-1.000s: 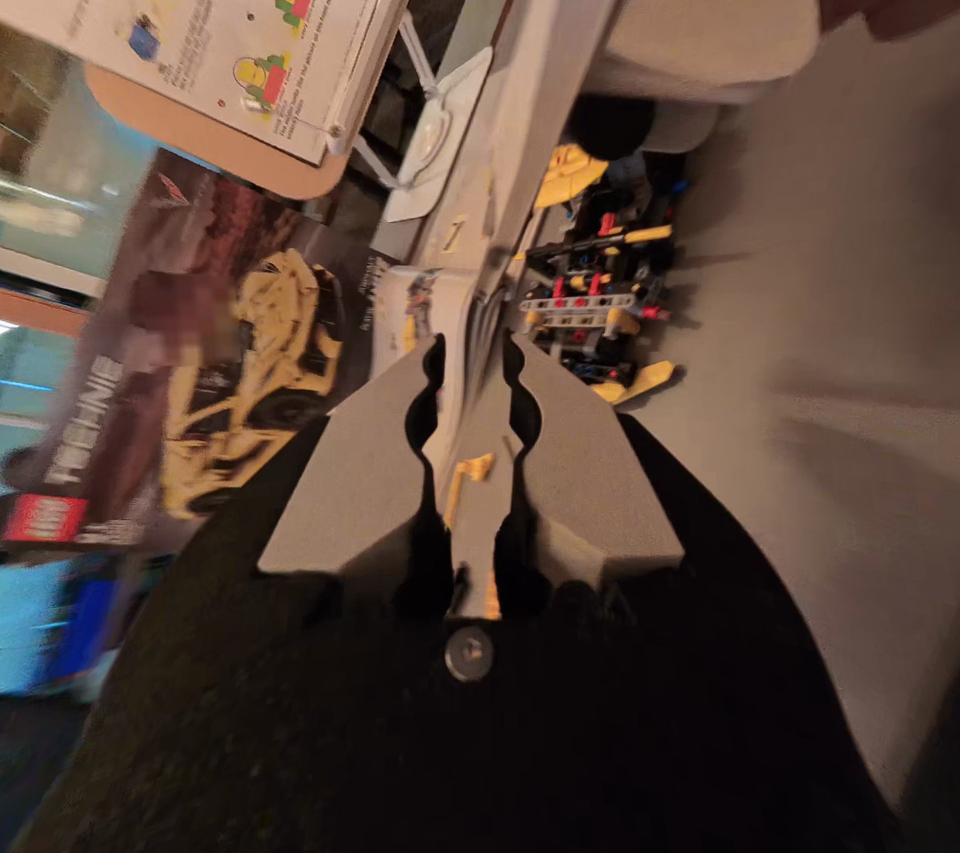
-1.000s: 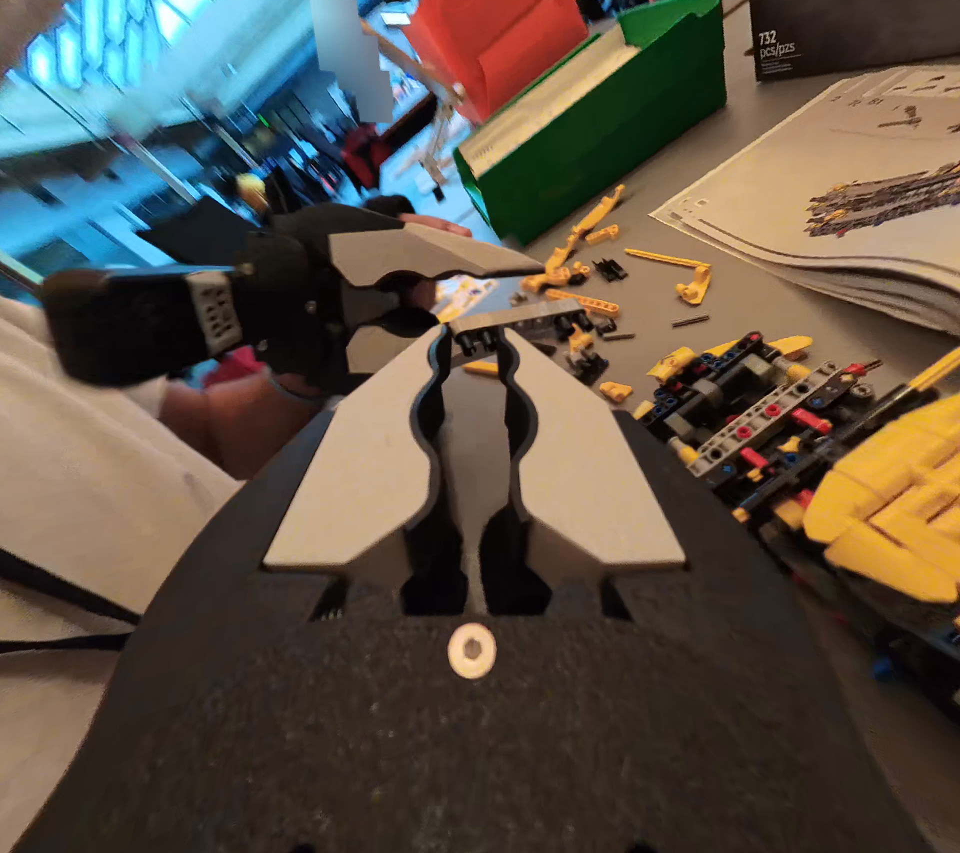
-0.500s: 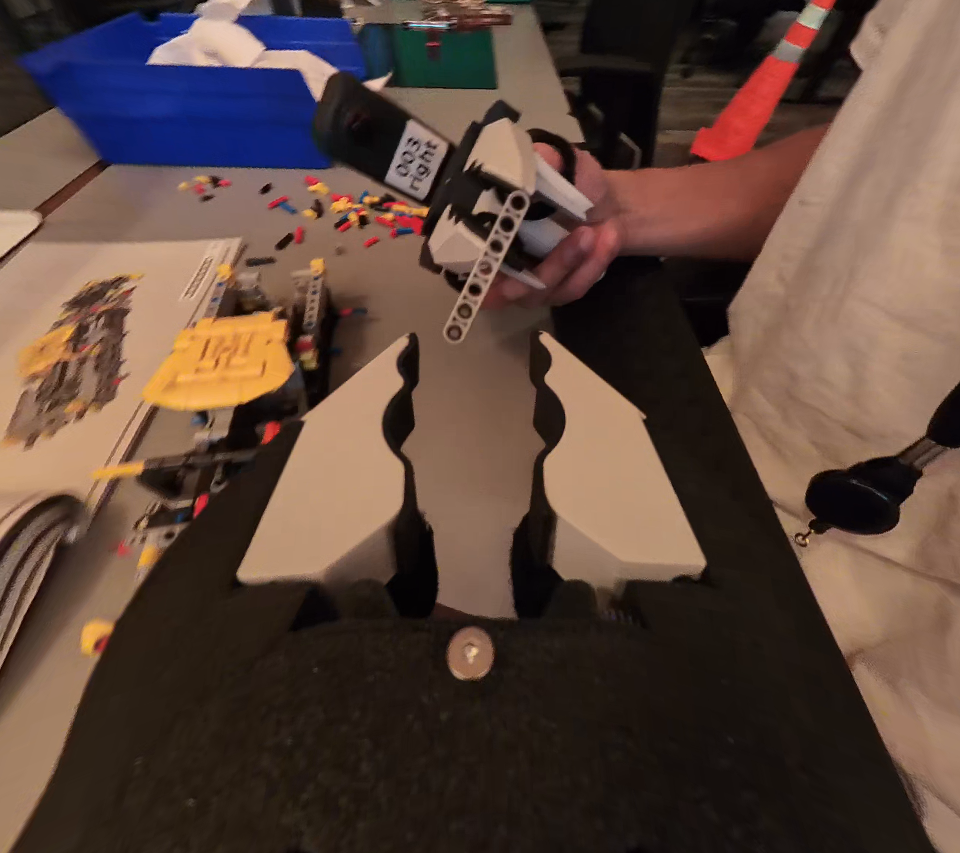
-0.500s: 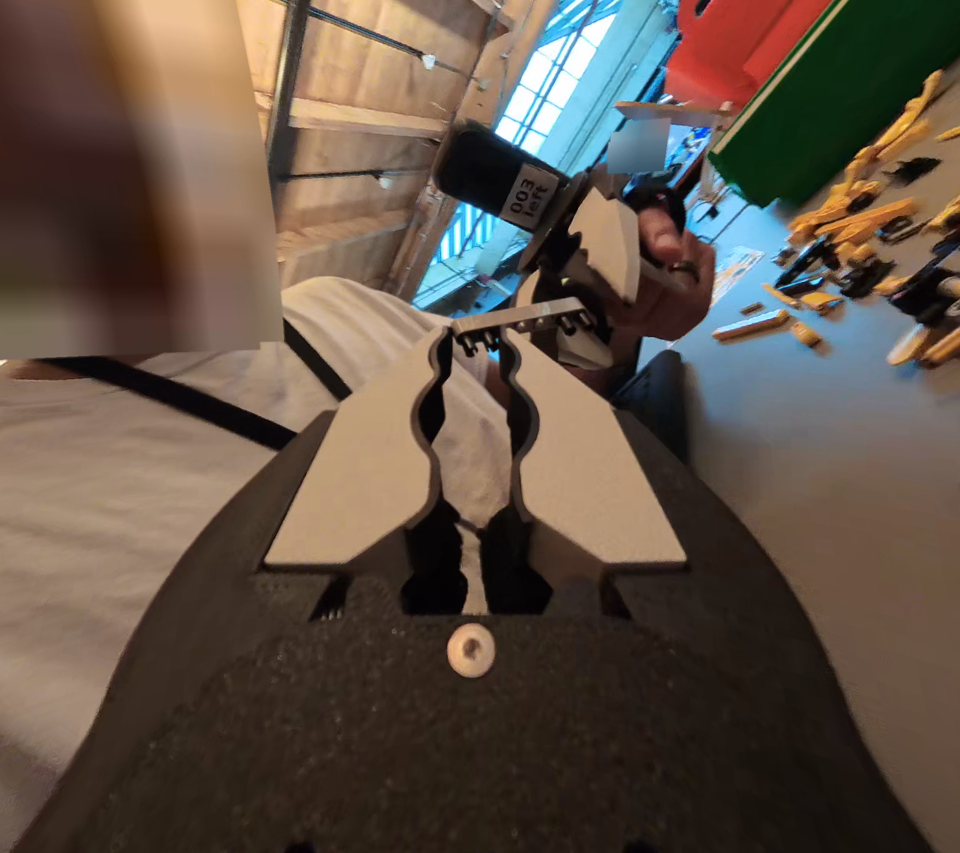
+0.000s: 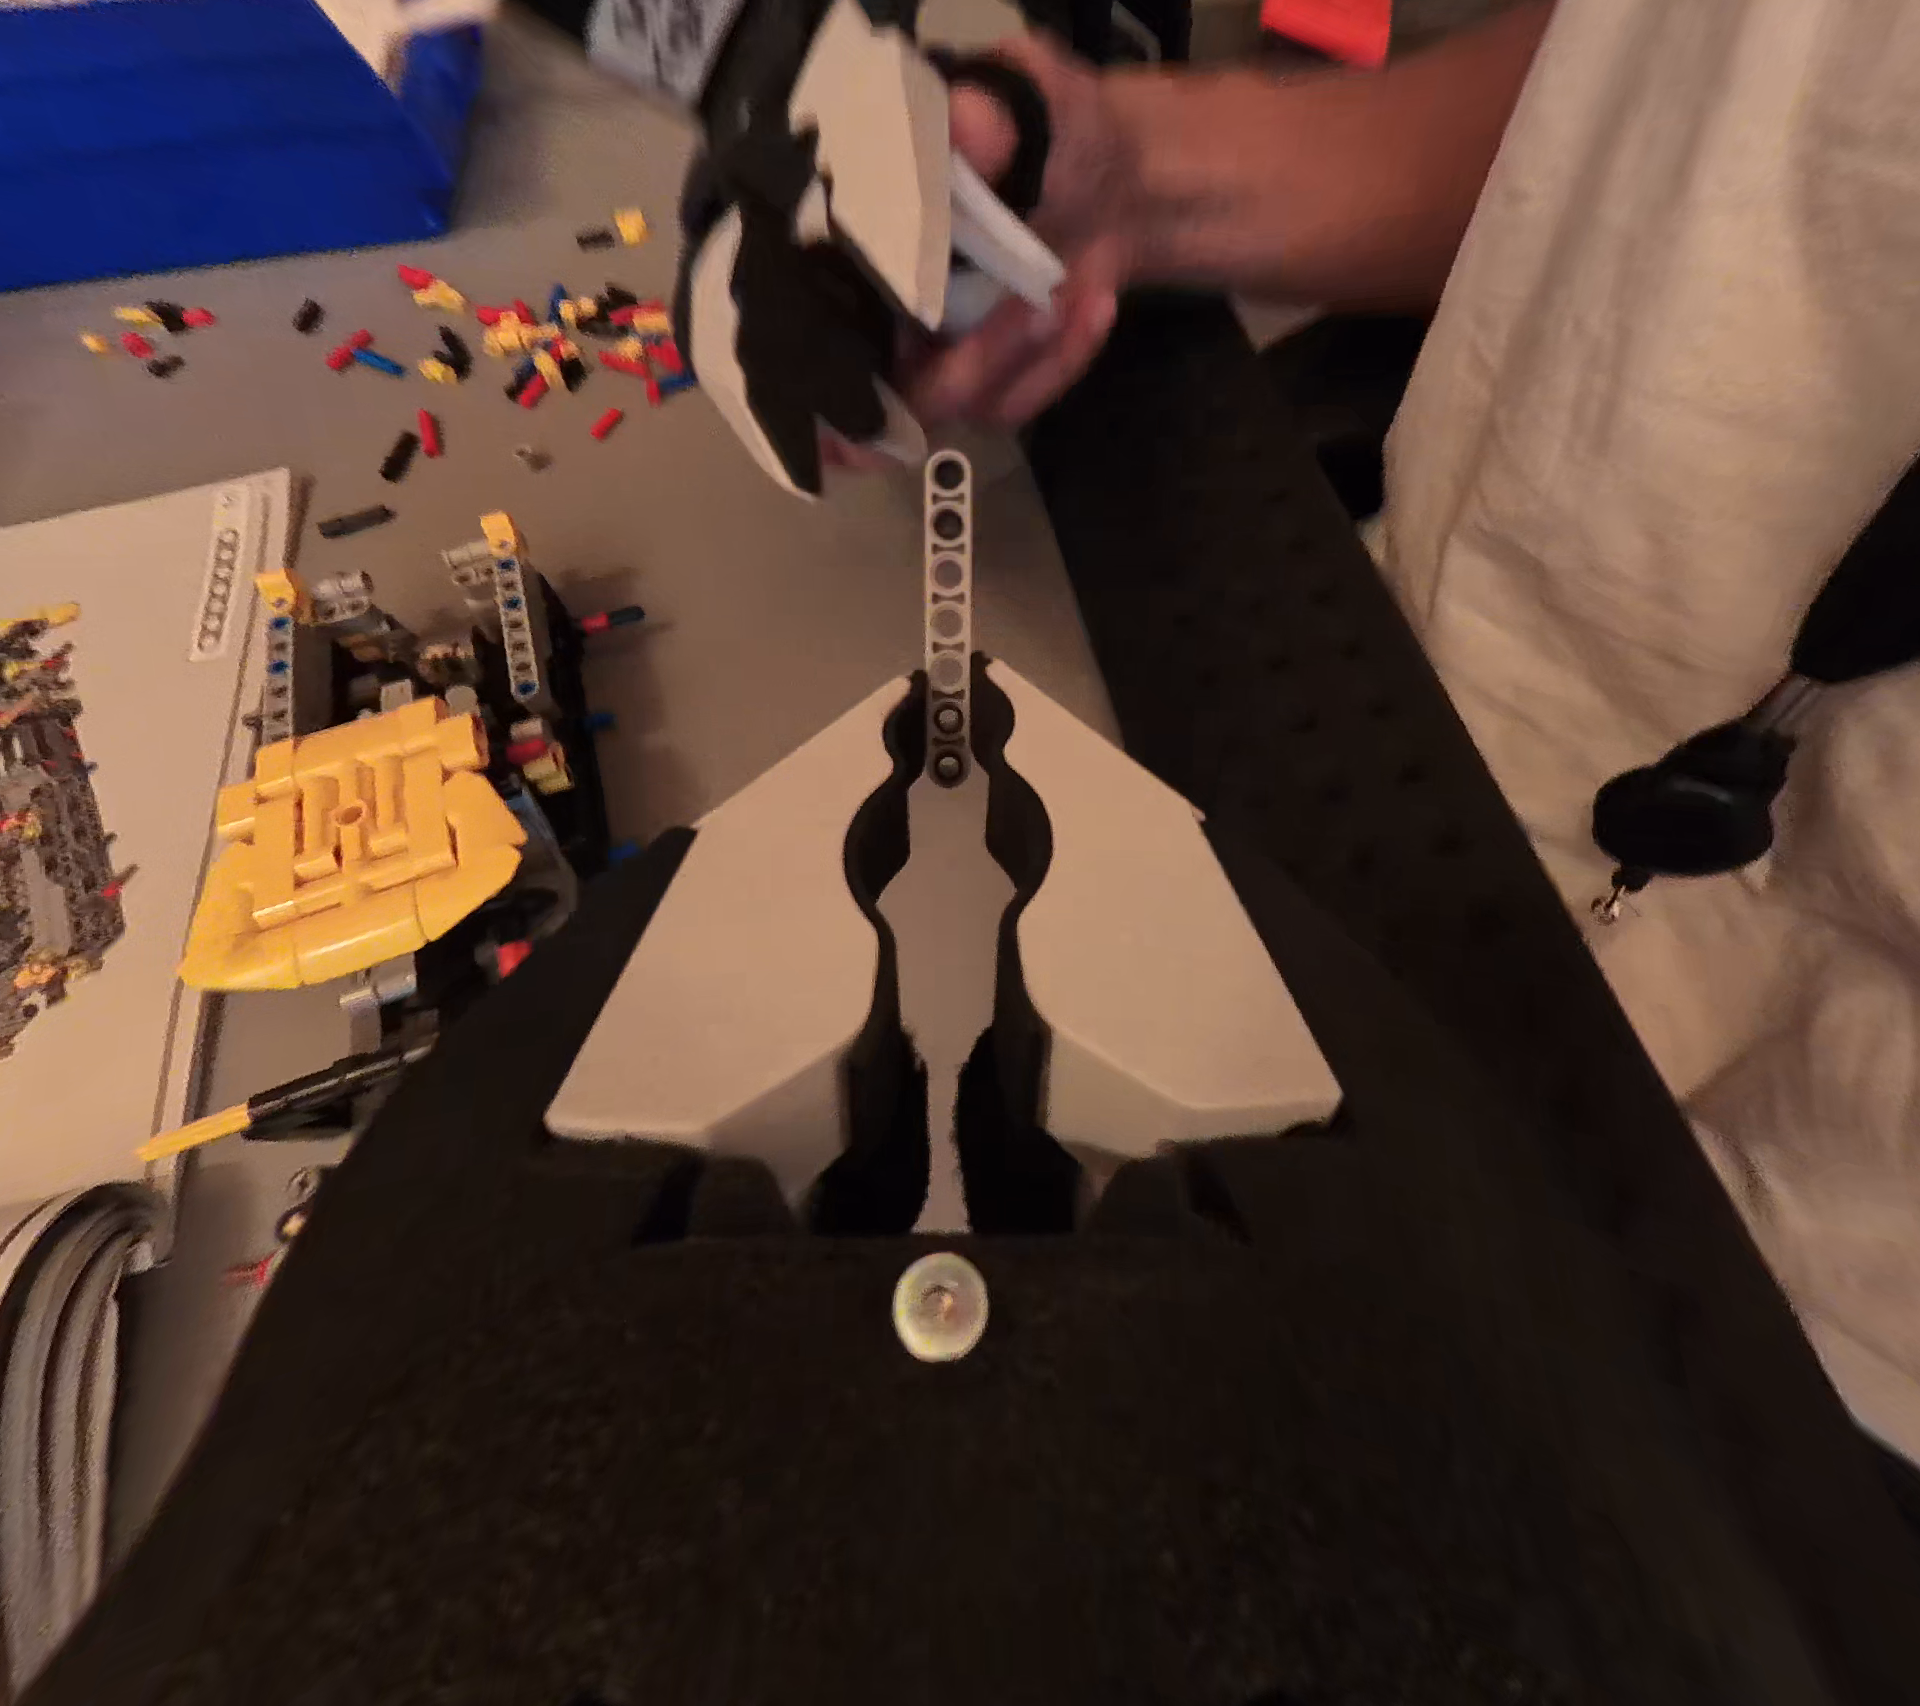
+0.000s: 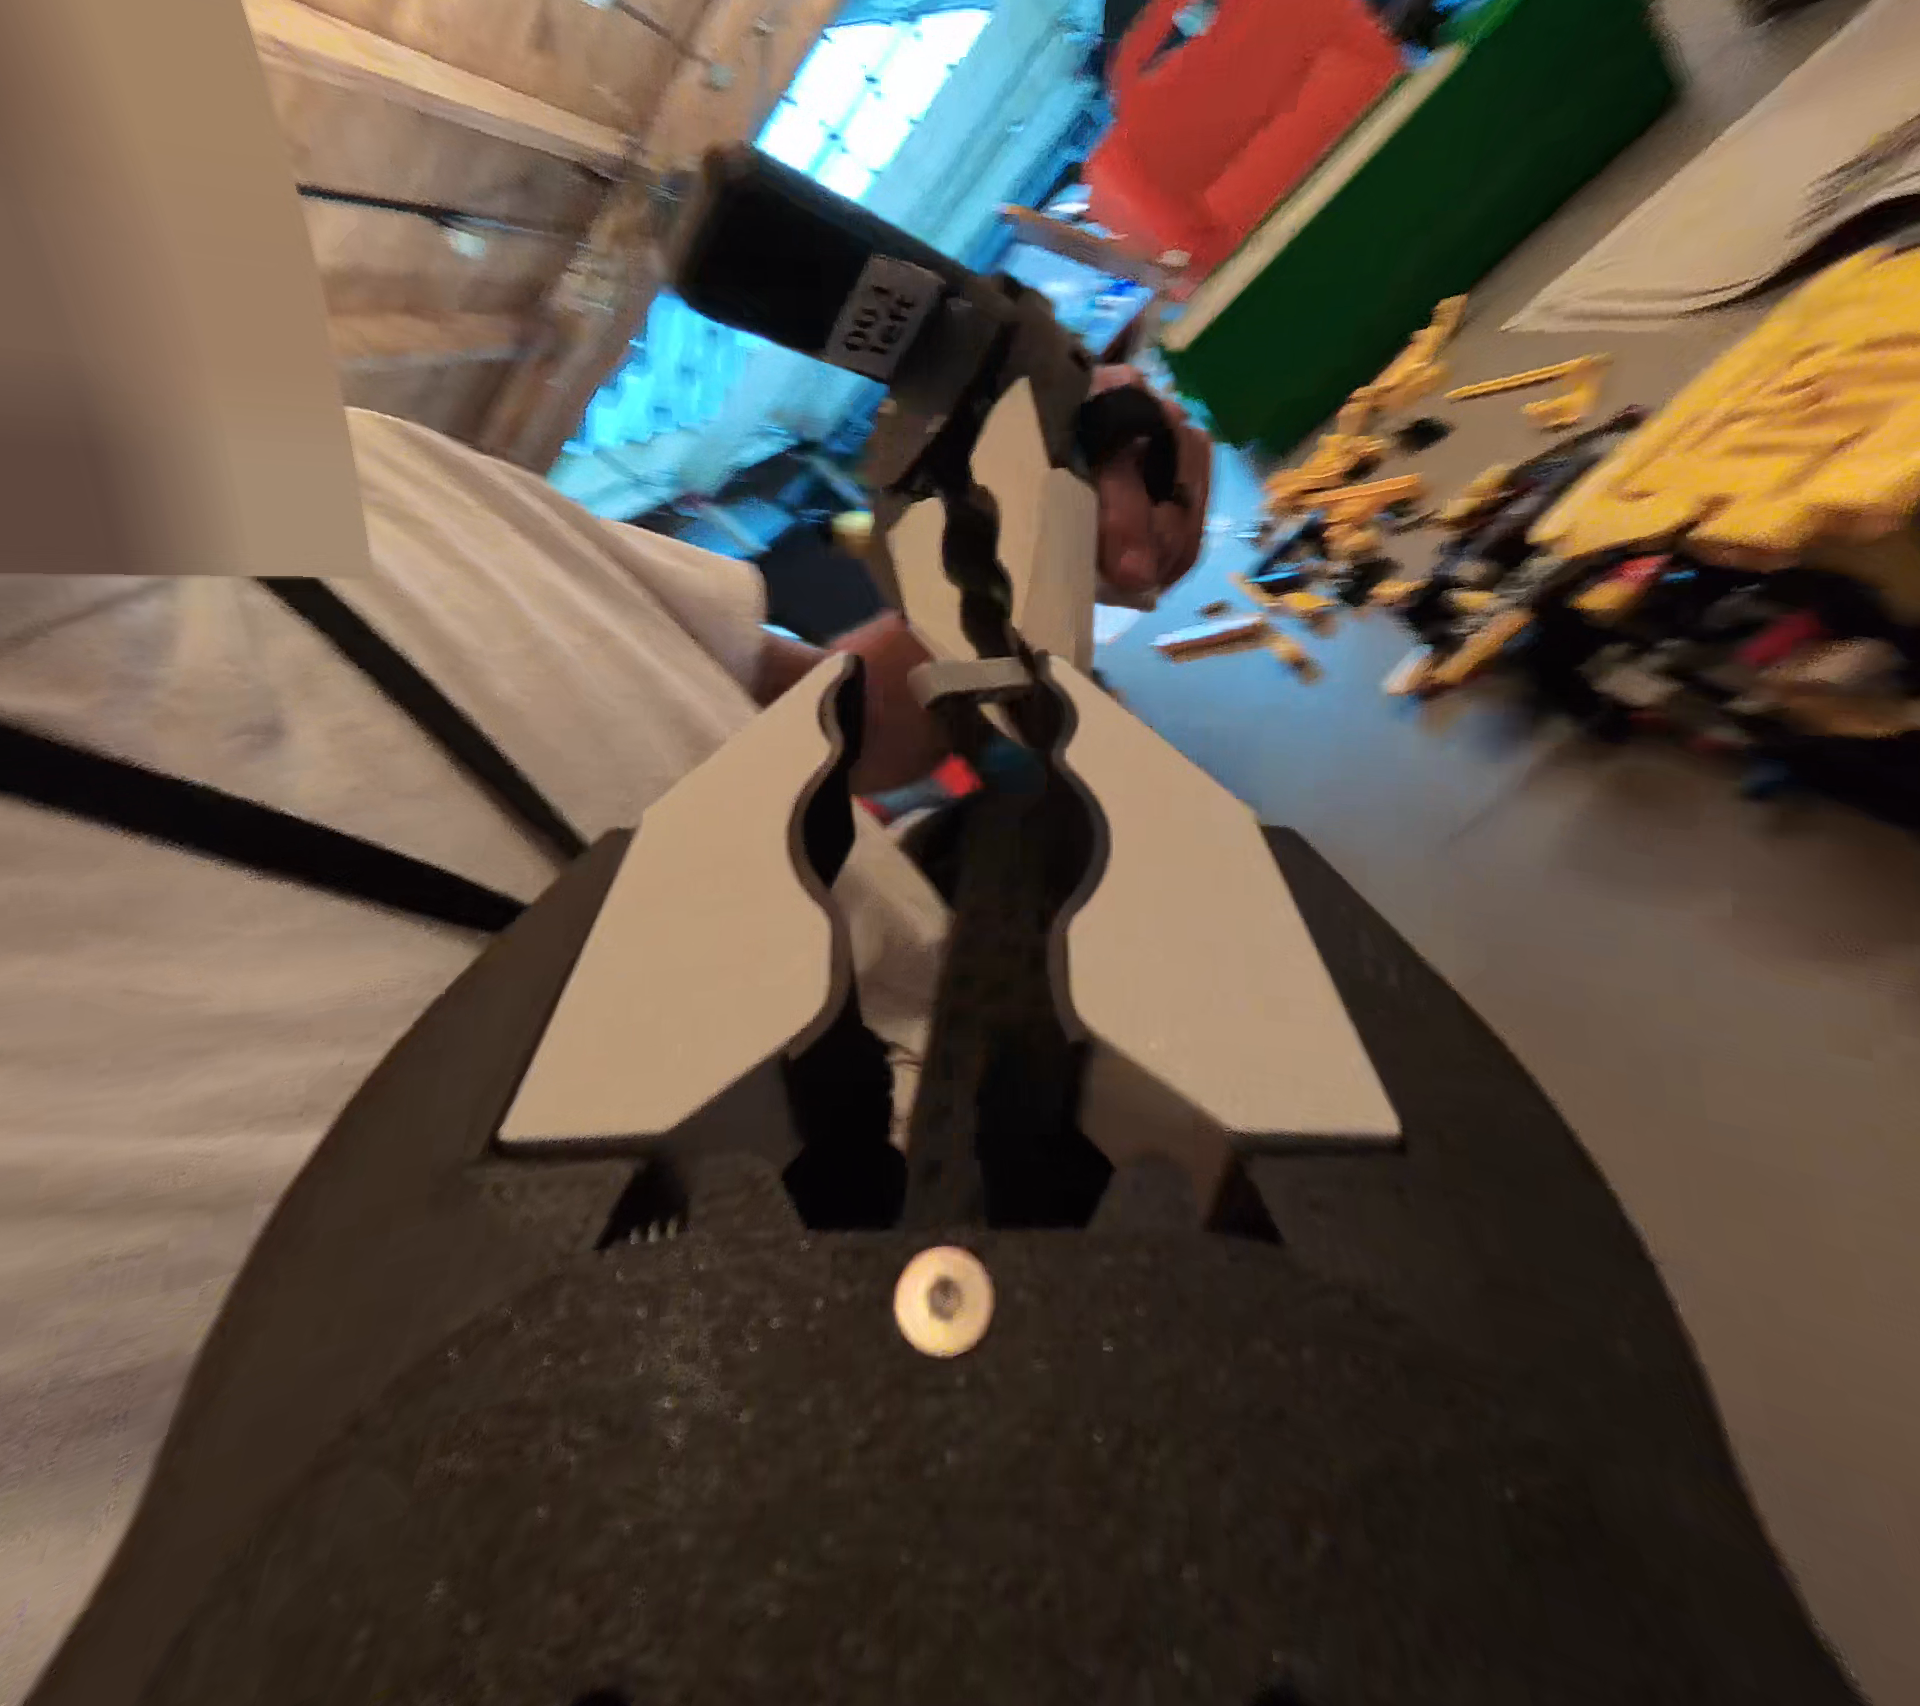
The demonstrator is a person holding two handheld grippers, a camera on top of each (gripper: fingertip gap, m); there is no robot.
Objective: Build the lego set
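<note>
The grey beam (image 5: 948, 617), a thin strip of hard plastic pierced by a row of holes, is pinched at its near end between the closed fingers of the left gripper (image 5: 948, 726) and sticks out away from the camera, in the air near the table's (image 5: 790, 576) right edge. It should be very light and stiff, smooth enough to swivel if held by one hole only; a hold across the flat faces over two holes, as here, looks the surest, leaving the far holes free for pins. The right gripper (image 5: 831, 451) hangs just beyond the beam's far tip with its fingers parted and nothing between them; whether it touches the tip cannot be told through the blur. In its own view, the beam shows end-on just at the right finger.

Half a second ago the right gripper carried the beam at a slant and the left fingers stood open and empty; now the beam has passed to the left gripper. The half-built yellow model (image 5: 353, 835) lies at the left beside the open instruction booklet (image 5: 114, 617), with loose small pieces (image 5: 520, 347) scattered farther off.
</note>
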